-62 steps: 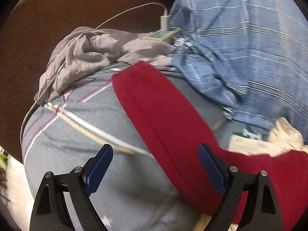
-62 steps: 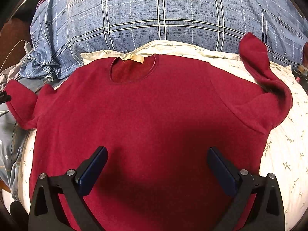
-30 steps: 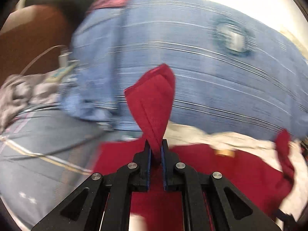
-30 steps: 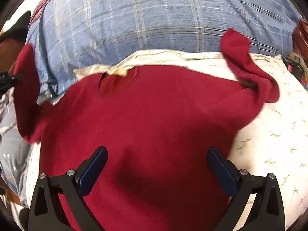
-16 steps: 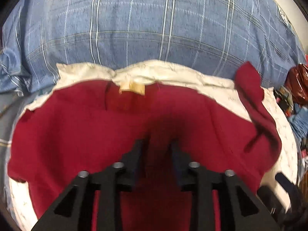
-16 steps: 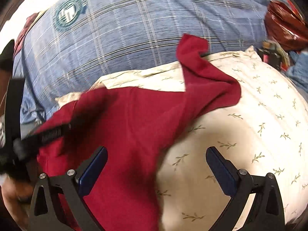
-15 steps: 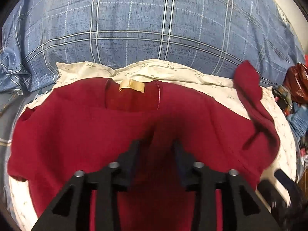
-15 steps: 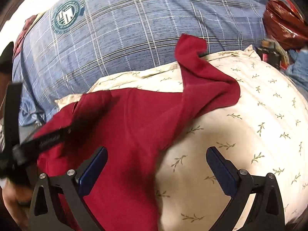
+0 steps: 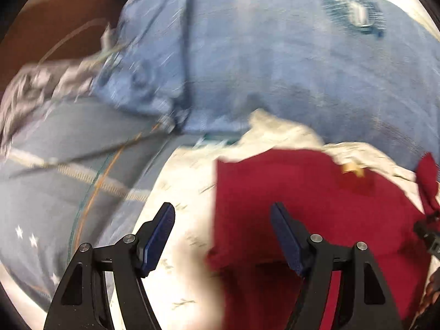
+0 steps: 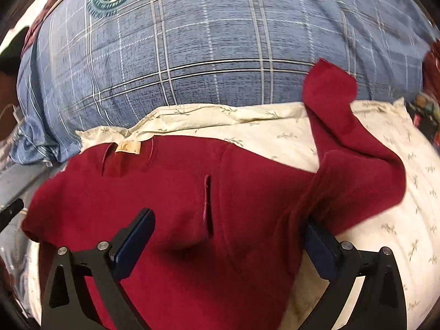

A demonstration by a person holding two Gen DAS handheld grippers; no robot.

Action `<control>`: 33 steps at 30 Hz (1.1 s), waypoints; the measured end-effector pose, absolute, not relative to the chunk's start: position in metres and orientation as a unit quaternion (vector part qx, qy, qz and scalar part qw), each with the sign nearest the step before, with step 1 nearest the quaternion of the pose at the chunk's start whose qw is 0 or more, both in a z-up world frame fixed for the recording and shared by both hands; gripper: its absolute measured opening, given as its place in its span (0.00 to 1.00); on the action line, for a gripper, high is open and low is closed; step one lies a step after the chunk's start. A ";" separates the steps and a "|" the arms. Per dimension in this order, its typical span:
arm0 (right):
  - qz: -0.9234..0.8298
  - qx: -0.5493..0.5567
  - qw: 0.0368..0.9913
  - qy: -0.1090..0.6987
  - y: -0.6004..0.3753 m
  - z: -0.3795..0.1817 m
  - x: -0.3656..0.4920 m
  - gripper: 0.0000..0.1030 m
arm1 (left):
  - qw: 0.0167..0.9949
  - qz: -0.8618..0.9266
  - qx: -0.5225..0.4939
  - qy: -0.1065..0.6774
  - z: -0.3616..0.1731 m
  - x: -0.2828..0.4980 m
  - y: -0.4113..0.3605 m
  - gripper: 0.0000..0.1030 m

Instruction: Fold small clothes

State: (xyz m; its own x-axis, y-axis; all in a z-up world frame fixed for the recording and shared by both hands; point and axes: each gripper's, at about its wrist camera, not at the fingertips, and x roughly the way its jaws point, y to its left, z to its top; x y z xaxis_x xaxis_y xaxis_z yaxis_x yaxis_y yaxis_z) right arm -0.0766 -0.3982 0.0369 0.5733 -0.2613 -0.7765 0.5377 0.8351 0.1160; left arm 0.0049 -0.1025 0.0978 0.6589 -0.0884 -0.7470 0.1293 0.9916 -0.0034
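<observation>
A dark red long-sleeved shirt (image 10: 170,209) lies front up on a cream leaf-print sheet (image 10: 407,220). It has a tan neck label (image 10: 128,147). Its left sleeve is folded across the chest, the cuff (image 10: 207,206) near the middle. The right sleeve (image 10: 341,121) stretches up and back onto the blue bedding. My right gripper (image 10: 227,247) hovers open over the lower chest, holding nothing. In the blurred left wrist view my left gripper (image 9: 224,233) is opening above the shirt's (image 9: 302,198) folded left edge; its pads press on nothing.
A blue plaid quilt (image 10: 220,55) with a round crest bulges behind the shirt. To the left lie a grey star-print cover (image 9: 55,192), a crumpled grey garment (image 9: 30,88) and a charger cable. A person's hand (image 9: 431,291) shows at the right edge.
My left gripper has let go of the left sleeve, which now lies folded over the chest, and has swung left with its jaws opened. The right gripper's view has shifted back over the shirt.
</observation>
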 end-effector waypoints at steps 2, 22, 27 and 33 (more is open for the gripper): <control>-0.235 0.155 0.873 0.399 -0.392 0.044 -0.078 0.96 | 0.907 -0.051 0.019 0.417 0.087 0.007 -0.099 0.69; -0.108 0.269 0.849 0.442 -0.389 0.029 -0.085 0.64 | 0.896 -0.065 0.046 0.438 0.041 0.023 -0.098 0.72; -0.127 0.310 0.841 0.425 -0.399 0.013 -0.081 0.65 | 0.895 -0.060 0.021 0.441 0.040 0.022 -0.093 0.74; -0.160 0.259 0.864 0.402 -0.398 0.020 -0.063 0.07 | 0.906 -0.052 0.017 0.420 0.060 0.015 -0.092 0.72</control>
